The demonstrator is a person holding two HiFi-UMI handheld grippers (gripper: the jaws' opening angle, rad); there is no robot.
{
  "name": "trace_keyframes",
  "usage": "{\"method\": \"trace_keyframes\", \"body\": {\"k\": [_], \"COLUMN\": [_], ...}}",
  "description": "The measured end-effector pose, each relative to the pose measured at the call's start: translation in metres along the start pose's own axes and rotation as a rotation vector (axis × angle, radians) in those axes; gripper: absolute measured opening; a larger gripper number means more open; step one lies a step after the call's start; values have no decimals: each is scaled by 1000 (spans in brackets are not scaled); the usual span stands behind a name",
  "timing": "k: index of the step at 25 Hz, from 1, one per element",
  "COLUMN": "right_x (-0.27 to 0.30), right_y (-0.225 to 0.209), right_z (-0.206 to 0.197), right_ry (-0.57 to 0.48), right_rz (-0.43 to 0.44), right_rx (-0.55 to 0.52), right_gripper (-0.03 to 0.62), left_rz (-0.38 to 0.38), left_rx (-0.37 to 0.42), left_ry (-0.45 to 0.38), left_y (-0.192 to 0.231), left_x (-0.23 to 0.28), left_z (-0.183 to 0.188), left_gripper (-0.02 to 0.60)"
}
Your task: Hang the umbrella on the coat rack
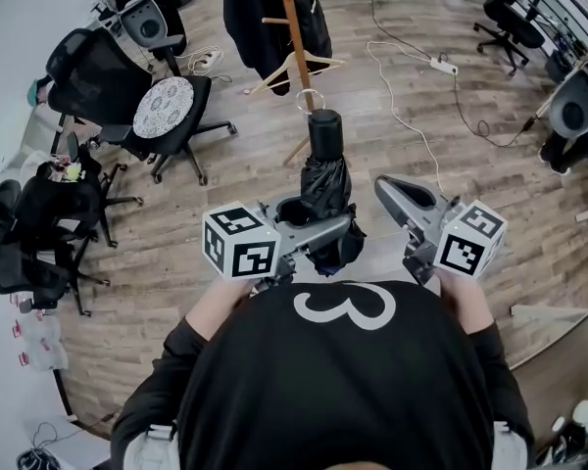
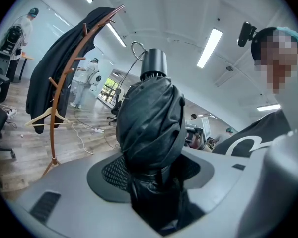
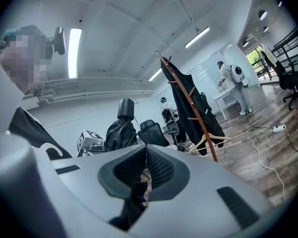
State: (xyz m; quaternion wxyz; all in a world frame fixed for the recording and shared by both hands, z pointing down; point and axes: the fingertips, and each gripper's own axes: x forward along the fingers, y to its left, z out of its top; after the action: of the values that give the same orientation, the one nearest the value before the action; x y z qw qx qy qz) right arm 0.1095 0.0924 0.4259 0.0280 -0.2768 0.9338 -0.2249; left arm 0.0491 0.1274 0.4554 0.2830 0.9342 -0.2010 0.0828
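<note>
Between the clamped jaws of the left gripper (image 2: 151,180), the black folded fabric umbrella (image 1: 325,179) looks light and squashy; its hard cylindrical handle (image 1: 324,130) should give a firmer hold. The jaws of the right gripper (image 1: 397,192) are closed on nothing.

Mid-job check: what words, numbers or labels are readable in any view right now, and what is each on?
"3": large white numeral on the person's black shirt, head view.
Marker cubes: square black-and-white patterns only, no letters.
Nothing else is readable in any view.

Bare floor (image 1: 255,164) leads to the coat rack (image 1: 292,27), where a black coat (image 1: 245,13) and hanger (image 1: 267,80) crowd its pegs.
</note>
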Motion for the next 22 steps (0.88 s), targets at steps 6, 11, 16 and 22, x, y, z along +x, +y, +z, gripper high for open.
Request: {"method": "trace_keyframes", "body": {"k": [6, 11, 16, 22], "right_x": [-11, -16, -17, -2], "right_y": [-18, -25, -26, -35], "right_z": [14, 19, 17, 19], "right_ry": [-22, -41, -49, -44], "right_rz": [1, 1, 6, 10], "right_rx": [-22, -29, -37, -35], "right_gripper": [26, 26, 26, 26], "left_rz": [-17, -16, -14, -22], "left_rx": [12, 49, 66, 52], "left_ry": [-3, 5, 4, -7], "left_y": [-1, -3, -2, 10], "left_x": [22, 31, 33, 38], "left_z": [12, 18, 18, 29], "left_gripper": [261, 261, 261, 261]}}
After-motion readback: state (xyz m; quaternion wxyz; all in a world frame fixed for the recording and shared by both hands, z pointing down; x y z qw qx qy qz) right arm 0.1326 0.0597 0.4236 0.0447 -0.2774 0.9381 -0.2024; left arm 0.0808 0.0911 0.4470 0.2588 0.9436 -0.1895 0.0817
